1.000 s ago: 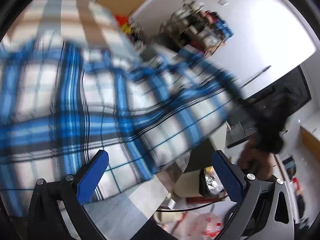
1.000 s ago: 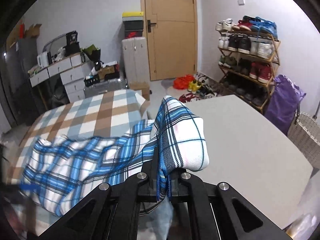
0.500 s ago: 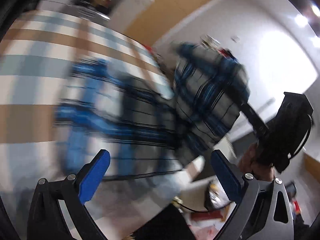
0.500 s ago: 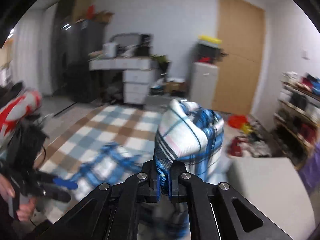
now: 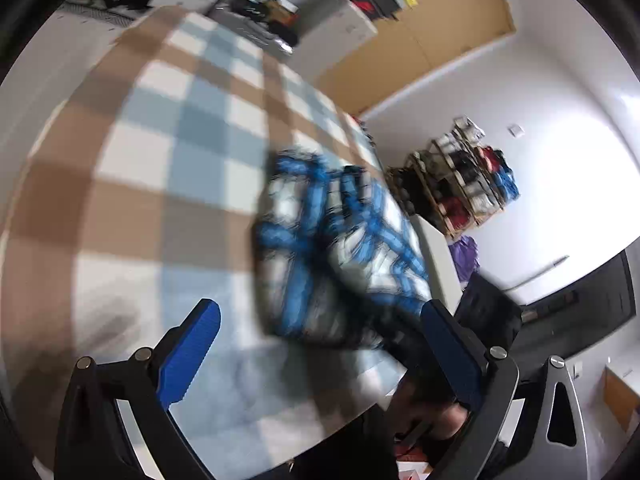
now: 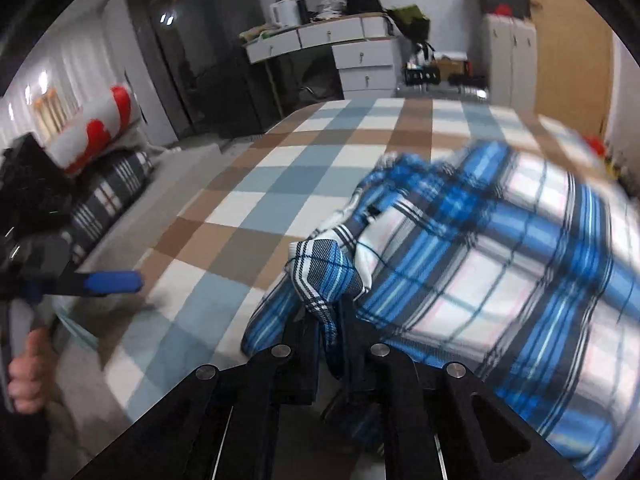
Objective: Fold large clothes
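A blue and white plaid shirt (image 6: 480,260) lies bunched on the brown, blue and white checked bedcover (image 6: 280,184). My right gripper (image 6: 330,316) still pinches a corner of it between its black fingers, and its jaws are opening. In the left wrist view the shirt (image 5: 340,248) is a blurred heap beyond my left gripper (image 5: 320,312). That gripper is open, its blue pads (image 5: 192,352) wide apart and holding nothing. The right wrist view shows the left gripper (image 6: 112,282) to the left of the shirt, held by a hand (image 6: 24,372).
A grey table (image 5: 440,256) adjoins the bed on the right, with a shoe rack (image 5: 468,184) behind it. A white desk with drawers (image 6: 352,40) stands past the bed's far end. Rolled and folded bedding (image 6: 96,148) sits at the left.
The right gripper swung the shirt from over the grey table onto the checked bed and came down. The left gripper stayed open and backed away from the shirt.
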Demonstrator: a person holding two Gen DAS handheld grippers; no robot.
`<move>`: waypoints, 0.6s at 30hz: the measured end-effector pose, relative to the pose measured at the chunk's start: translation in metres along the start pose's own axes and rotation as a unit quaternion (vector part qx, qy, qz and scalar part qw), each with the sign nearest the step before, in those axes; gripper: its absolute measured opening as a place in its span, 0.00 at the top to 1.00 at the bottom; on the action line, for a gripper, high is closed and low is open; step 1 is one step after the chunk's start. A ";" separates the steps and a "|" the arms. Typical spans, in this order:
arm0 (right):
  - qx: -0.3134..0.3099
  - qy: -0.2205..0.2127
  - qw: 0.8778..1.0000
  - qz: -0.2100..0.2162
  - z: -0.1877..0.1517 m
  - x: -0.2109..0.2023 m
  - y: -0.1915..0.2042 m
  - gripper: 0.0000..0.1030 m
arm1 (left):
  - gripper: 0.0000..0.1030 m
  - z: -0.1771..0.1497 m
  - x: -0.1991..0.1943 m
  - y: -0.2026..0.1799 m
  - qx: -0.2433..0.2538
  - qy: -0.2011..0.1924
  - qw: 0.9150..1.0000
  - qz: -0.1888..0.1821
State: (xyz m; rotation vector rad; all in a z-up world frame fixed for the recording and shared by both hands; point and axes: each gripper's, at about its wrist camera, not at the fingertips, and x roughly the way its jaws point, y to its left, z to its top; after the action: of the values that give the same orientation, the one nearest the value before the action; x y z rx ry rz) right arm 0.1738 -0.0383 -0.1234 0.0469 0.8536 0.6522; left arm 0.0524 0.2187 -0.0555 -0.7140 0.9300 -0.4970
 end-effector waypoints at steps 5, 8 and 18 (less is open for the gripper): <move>0.046 -0.040 0.998 0.035 -0.011 -0.019 -0.010 0.93 | 0.05 0.039 0.053 -0.047 0.046 0.060 0.997 -0.007; 0.075 -0.059 0.994 0.058 -0.015 -0.021 -0.016 0.94 | 0.05 0.059 0.096 -0.059 0.042 0.122 0.992 -0.009; 0.128 -0.088 0.977 0.145 -0.037 -0.029 -0.033 0.96 | 0.05 0.081 0.189 -0.063 0.023 0.220 0.969 0.107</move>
State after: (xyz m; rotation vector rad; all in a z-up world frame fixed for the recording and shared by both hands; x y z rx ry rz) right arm 0.1508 -0.0891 -0.1373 0.4627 0.7613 0.7940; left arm 0.2138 0.0784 -0.0794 -0.4585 1.3901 -0.4915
